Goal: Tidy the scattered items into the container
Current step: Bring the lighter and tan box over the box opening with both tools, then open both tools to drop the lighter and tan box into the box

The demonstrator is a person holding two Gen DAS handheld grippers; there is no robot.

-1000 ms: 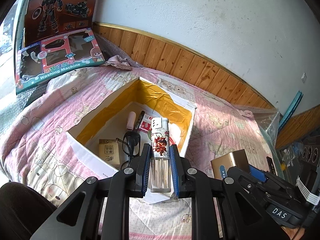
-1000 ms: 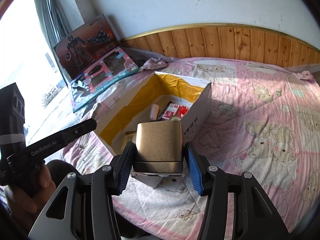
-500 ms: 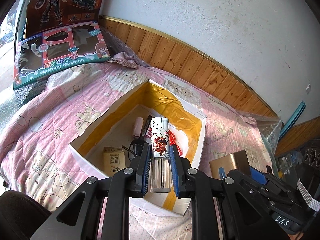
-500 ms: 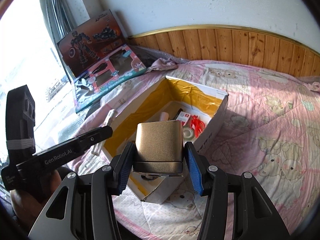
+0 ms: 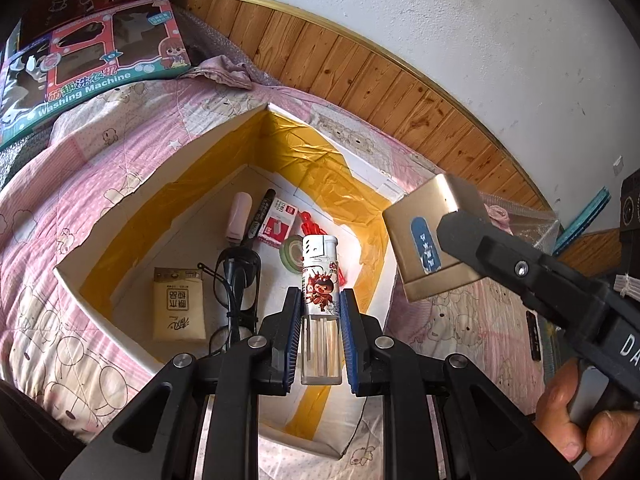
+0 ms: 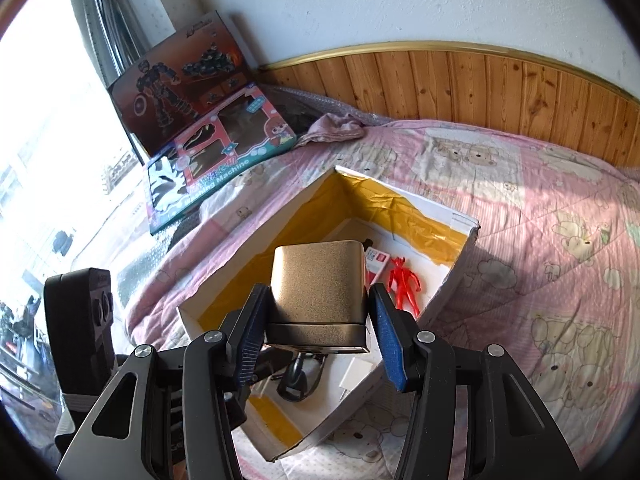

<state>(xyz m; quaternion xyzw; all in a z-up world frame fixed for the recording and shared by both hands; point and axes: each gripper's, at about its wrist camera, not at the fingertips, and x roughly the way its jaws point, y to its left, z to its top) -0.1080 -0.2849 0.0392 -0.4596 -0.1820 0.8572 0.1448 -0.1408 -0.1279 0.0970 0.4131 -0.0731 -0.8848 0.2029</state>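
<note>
An open cardboard box with yellow tape inside sits on the pink quilt. My left gripper is shut on a white lighter with a red cartoon print, held over the box. My right gripper is shut on a gold box, held above the box's near right side. Inside lie a tissue pack, black glasses, a marker, a red-and-white packet, a tape roll and a red figure.
Two toy boxes lean at the wall by the window, with a crumpled cloth beside them. Wooden panelling runs behind the bed. A hand holds the right gripper's handle. Bare quilt lies right of the box.
Both grippers have moved forward and over the cardboard box, each still holding its item. The gold box now hangs above the box's right wall.
</note>
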